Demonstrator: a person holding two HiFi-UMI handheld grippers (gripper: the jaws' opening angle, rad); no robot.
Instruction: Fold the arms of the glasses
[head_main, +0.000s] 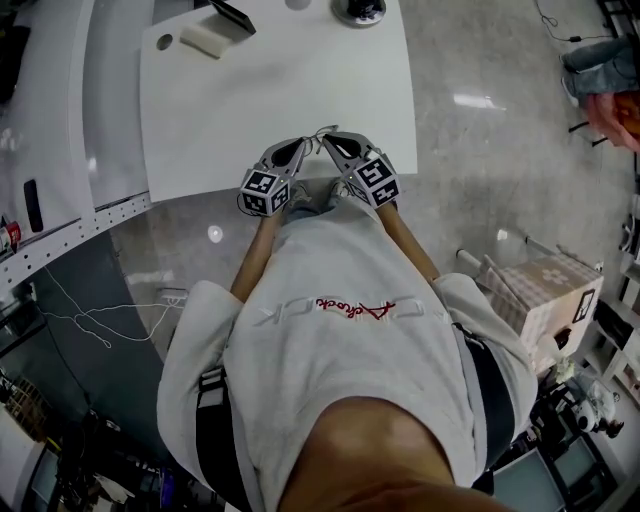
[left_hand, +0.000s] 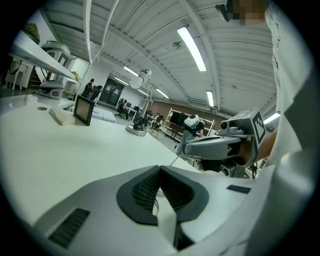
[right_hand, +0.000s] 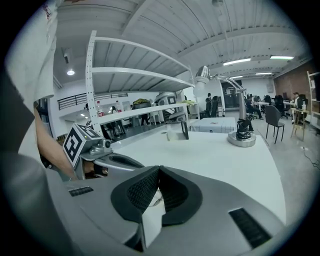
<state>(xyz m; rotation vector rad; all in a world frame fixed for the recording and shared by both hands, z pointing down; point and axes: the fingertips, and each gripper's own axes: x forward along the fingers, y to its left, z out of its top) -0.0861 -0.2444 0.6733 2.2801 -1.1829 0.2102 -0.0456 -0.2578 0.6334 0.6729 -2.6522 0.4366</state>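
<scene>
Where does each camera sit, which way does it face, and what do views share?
Head view: on the person's head, facing steeply down at the white table's edge; shows shirt, forearms, left gripper and right gripper.
Left gripper view: on the left gripper, looking along its shut jaws across the table; right gripper at right.
Right gripper view: on the right gripper, looking across the table; left gripper at left.
Shared: both gripper views show the glasses wire in the jaws, and the lamp base.
</scene>
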